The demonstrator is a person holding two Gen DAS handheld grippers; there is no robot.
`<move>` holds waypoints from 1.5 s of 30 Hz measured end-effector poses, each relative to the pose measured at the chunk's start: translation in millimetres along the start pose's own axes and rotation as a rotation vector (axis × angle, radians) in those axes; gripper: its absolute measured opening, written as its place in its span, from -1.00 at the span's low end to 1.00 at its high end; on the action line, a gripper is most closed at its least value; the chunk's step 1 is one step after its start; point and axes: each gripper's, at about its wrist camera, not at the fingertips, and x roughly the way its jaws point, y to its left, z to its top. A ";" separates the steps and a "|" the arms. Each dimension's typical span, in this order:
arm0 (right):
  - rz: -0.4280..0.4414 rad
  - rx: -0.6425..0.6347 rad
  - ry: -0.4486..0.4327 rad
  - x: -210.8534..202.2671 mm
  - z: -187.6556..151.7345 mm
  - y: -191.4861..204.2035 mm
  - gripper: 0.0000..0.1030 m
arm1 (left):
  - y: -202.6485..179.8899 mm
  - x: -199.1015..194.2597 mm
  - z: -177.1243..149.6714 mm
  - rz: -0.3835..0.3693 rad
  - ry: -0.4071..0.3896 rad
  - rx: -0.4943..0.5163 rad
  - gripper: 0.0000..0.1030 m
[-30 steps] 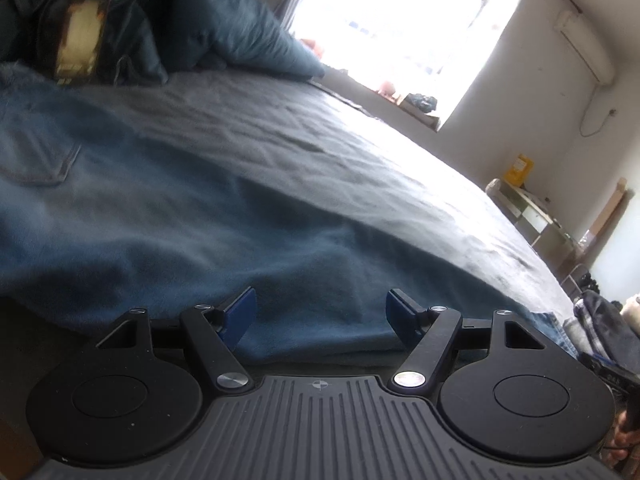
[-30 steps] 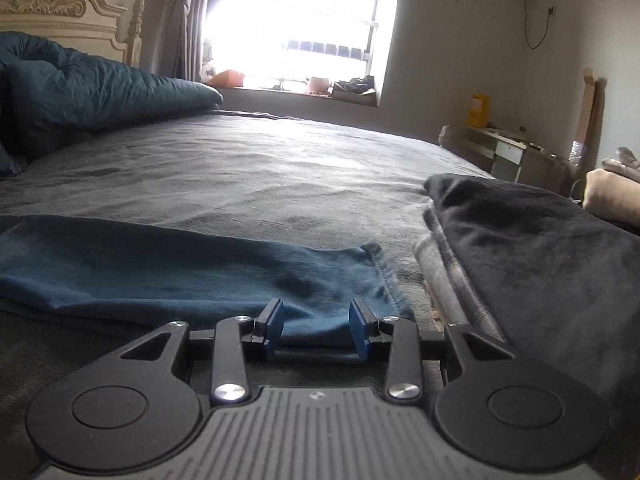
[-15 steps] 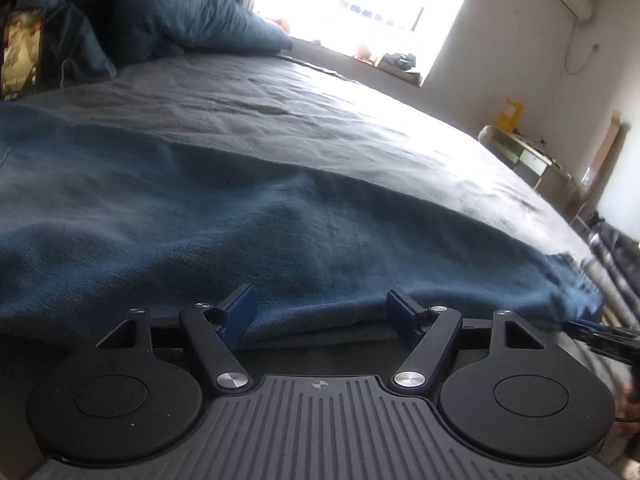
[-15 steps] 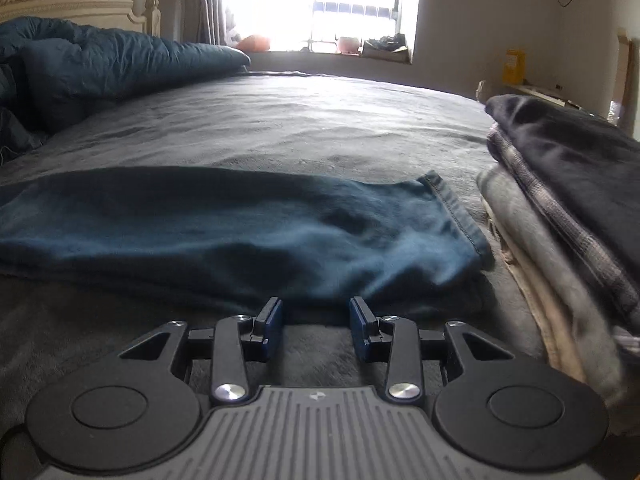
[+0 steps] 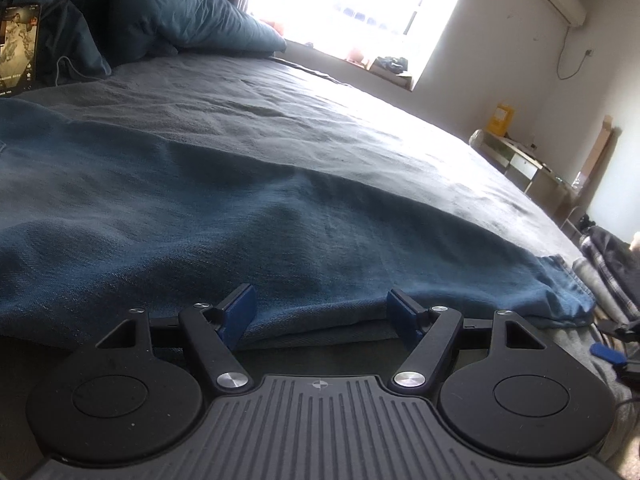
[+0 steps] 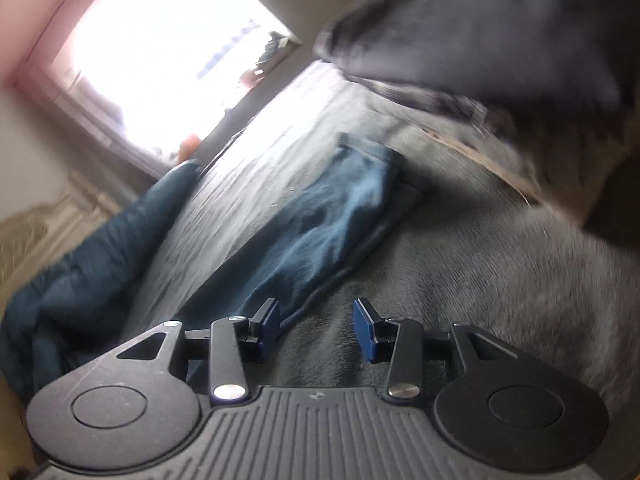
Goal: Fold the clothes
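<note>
The left gripper's [image 5: 322, 314] fingers [image 5: 239, 312] are spread wide at the bottom centre of the left wrist view, pinching nothing. The folded edge of the jeans [image 5: 248, 224] lies just beyond the two blue tips and runs across the gap between them; whether cloth touches the tips cannot be told. The one pair of jeans stretches flat across the middle of that frame, from the left edge to its hem at the lower right, on the grey bed [image 5: 320, 120]. At the right edge a stack of folded clothes [image 5: 608, 264] sits beside the hem. A blue duvet [image 5: 168, 12] is heaped at the upper left, below the bright window [image 5: 352, 0].

The right gripper's [image 6: 316, 330] fingers [image 6: 270, 322] are also spread and empty, low in the tilted, blurred right wrist view. There the jeans [image 6: 320, 224] run from just beside the left tip up toward the frame's centre, while the right tip is over bare bed sheet [image 6: 460, 264]. The dark stack of clothes [image 6: 500, 32] fills the upper right.
</note>
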 end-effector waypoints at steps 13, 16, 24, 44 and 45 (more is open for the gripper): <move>-0.005 0.315 -0.178 57.3 13.6 -18.9 0.02 | 5.1 -2.3 -0.3 -0.032 -0.004 -0.005 0.41; -0.007 0.356 -0.217 69.2 17.6 -20.7 0.02 | 6.8 -2.0 0.0 -0.041 -0.004 -0.005 0.41; -0.045 0.352 -0.281 89.8 21.3 -15.8 -0.27 | 10.1 0.3 -0.9 -0.059 -0.008 0.005 0.41; 0.363 -0.326 -0.330 36.7 10.3 206.5 -0.84 | 14.7 -0.7 -7.5 -0.084 -0.032 0.034 0.42; 0.398 -0.353 -0.316 36.3 4.9 221.4 -0.84 | 15.4 -1.3 -8.1 -0.088 -0.035 0.031 0.42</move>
